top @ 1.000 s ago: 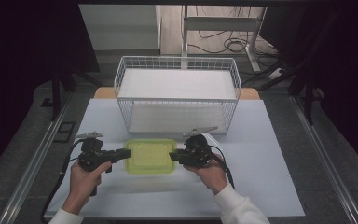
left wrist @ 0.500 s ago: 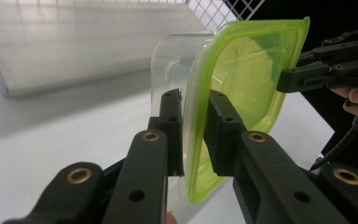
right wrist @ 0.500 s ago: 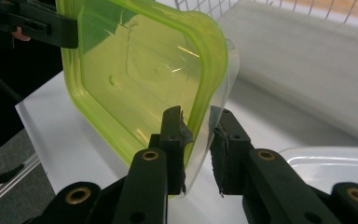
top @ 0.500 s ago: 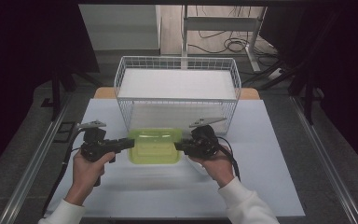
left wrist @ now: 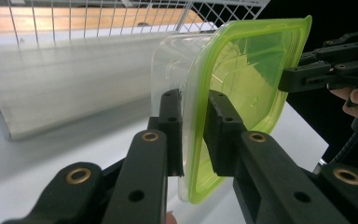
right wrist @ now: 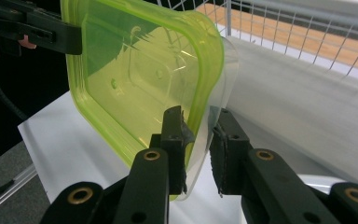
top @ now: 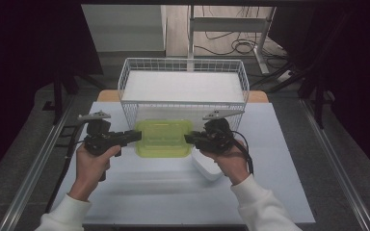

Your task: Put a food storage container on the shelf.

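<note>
A clear container with a green lid (top: 163,138) is held above the pale surface (top: 149,192), just in front of the white wire basket (top: 183,86). The left gripper (top: 134,136) is clamped on its left rim, and the right gripper (top: 189,139) on its right rim. Beneath the right hand (top: 226,159) sits 1 white object (top: 207,168).

White sleeves (top: 265,207); black jaws (brass screws)
</note>
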The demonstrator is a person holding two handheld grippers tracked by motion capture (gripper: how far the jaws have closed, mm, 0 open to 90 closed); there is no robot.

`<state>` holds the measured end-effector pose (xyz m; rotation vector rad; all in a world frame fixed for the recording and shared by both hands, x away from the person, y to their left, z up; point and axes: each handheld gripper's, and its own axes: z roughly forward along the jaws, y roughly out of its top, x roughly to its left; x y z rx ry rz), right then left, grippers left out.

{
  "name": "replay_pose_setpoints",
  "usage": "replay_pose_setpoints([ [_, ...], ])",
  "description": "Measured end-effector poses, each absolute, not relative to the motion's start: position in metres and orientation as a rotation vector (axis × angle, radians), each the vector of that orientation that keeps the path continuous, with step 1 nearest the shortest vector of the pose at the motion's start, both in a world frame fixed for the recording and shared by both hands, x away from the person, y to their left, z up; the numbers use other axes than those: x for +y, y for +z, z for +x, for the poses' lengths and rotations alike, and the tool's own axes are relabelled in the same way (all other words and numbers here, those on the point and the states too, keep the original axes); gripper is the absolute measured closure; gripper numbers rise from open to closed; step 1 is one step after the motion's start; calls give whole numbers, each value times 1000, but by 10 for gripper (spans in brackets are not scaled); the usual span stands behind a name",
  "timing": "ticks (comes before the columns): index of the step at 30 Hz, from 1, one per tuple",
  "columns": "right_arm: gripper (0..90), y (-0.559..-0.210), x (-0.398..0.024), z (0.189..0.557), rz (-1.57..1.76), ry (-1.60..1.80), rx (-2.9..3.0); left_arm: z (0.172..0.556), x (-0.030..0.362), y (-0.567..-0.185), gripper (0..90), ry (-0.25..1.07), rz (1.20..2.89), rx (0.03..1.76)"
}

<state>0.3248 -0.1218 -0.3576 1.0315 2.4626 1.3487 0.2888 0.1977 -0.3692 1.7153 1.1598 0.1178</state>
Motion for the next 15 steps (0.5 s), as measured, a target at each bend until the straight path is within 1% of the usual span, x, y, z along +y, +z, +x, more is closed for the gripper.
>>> replay_pose_setpoints([
  [5,760,-348,-126,328,1020,1369,2436,294,194,-358,778,136,1714,1143],
  [15,762,-333,-132,333,997,1382,2403,303,190,-346,779,131,1706,1124],
])
